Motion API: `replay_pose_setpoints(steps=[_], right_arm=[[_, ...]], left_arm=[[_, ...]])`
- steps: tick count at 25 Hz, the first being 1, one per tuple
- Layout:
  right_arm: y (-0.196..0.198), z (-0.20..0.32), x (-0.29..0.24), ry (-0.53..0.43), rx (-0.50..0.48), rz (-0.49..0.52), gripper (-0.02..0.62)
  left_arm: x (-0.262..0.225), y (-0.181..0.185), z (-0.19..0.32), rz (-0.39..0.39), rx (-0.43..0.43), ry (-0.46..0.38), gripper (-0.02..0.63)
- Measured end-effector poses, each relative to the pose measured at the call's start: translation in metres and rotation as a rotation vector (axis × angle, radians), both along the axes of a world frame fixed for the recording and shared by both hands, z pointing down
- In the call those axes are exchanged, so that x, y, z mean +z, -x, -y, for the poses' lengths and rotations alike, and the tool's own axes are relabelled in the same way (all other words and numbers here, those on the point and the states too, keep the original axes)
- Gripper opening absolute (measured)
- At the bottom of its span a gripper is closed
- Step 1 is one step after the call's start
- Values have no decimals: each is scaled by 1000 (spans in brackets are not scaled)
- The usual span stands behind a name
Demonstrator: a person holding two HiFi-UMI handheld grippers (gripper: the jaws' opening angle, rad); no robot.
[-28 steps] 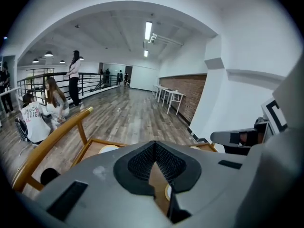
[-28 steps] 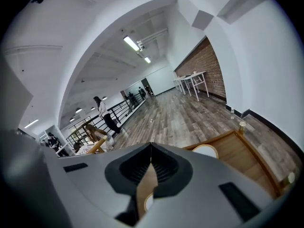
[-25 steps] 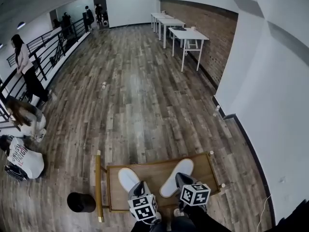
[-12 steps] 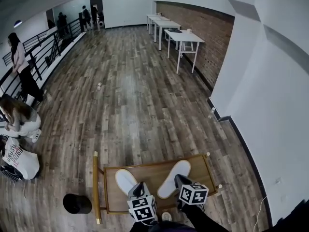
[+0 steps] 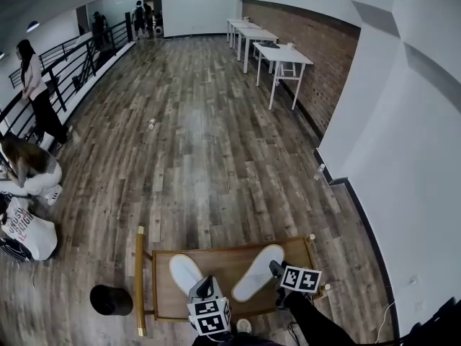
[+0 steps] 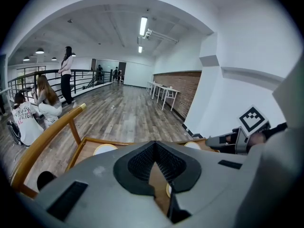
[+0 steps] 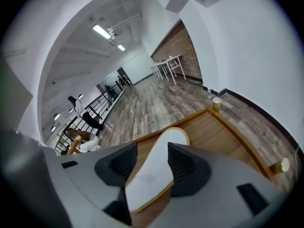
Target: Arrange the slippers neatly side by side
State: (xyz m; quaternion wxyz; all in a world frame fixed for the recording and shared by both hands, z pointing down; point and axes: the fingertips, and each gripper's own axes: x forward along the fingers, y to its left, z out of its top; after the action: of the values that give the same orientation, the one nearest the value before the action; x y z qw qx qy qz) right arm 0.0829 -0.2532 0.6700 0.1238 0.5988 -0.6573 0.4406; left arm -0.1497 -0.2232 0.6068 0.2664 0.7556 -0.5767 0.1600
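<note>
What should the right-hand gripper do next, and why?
Probably lower the right gripper and close on the right slipper. Its jaws have just been opening, and that slipper shows between them, not yet pressed. It lies slanted, its toe splayed away from the left slipper, so it likely needs turning.

Pretty big open loft-type room: grey-brown wood plank floor (image 5: 209, 143), brick wall (image 5: 328, 60) on the right with white tables (image 5: 283, 53) lined along it, plain white wall (image 5: 410, 157) nearer, black railing (image 5: 72, 74) on the left, strip lights (image 6: 143, 25) overhead.
</note>
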Motion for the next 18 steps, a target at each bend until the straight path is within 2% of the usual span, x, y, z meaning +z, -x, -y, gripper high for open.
replay_pose_setpoints(steps=[3,6,8,12,18], right_arm=[[-1,4,24,105,7,30,199],[-7,7,43,193,27,21,199],[-8,8,53,240,47,65,199],[-1,8,66,307,51,143,199],[7,-3,82,391,30,123,198]], left_arm=[[-2,1,0,4,3,-4,-2],[-3,4,0,12,4,-7,-2],[-4,6,1,20,0,-8,-2],[-2,13,5,28,-21,-5,-2],[-5,22,7,30,-41,-7,-2]])
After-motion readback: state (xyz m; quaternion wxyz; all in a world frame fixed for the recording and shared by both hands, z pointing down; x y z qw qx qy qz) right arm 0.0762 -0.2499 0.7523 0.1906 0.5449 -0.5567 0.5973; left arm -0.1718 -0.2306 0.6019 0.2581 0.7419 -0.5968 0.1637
